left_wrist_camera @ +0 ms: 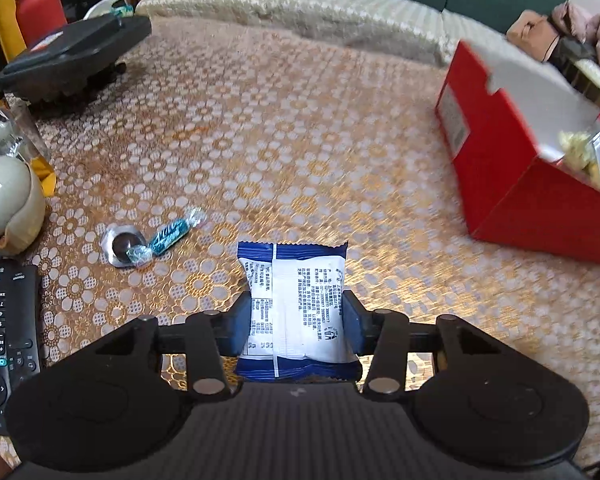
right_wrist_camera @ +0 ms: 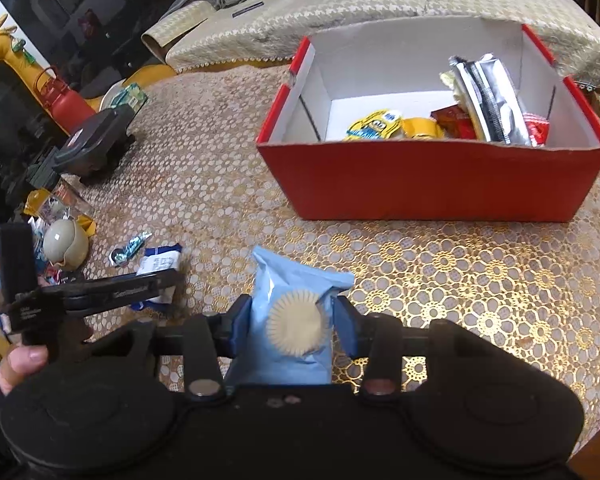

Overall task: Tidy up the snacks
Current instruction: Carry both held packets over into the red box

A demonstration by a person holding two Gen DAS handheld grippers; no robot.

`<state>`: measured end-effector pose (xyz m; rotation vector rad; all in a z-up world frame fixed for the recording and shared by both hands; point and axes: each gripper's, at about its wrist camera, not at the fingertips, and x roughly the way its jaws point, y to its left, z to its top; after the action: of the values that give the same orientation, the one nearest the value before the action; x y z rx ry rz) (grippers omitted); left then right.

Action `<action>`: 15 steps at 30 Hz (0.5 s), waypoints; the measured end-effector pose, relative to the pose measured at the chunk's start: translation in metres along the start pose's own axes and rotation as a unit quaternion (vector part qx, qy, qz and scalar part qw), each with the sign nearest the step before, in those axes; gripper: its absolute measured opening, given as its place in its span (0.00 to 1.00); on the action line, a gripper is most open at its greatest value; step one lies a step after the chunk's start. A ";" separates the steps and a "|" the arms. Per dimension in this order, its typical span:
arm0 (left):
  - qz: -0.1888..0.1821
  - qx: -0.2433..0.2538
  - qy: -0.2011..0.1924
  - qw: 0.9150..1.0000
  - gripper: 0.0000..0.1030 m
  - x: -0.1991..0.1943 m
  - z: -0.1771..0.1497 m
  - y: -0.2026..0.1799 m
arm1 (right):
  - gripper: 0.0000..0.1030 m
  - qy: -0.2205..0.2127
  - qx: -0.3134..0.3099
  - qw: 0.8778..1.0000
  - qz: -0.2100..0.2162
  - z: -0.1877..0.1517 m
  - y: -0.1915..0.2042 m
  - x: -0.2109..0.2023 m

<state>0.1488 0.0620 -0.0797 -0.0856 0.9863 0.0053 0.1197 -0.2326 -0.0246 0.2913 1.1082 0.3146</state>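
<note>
My left gripper is shut on a blue and white snack packet, held above the patterned table. In the right wrist view the left gripper shows at the left with that packet. My right gripper is shut on a light blue snack packet with a round biscuit picture. The red box stands ahead of it and holds several snacks. The box also shows at the right of the left wrist view. A teal wrapped candy lies on the table.
A metal cap, a remote control, a pale round jar and a black device sit at the table's left. A red bottle and a yellow giraffe toy stand beyond. A sofa cushion lies behind.
</note>
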 end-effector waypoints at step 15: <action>-0.073 0.075 -0.087 0.991 0.44 -0.077 0.051 -0.096 | 0.42 -0.086 -0.012 0.995 -0.049 0.049 -0.043 -0.057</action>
<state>0.1529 -0.0273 0.0193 -0.0184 0.8018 -0.1922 0.1447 -0.2983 0.0265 0.2372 0.9450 0.2121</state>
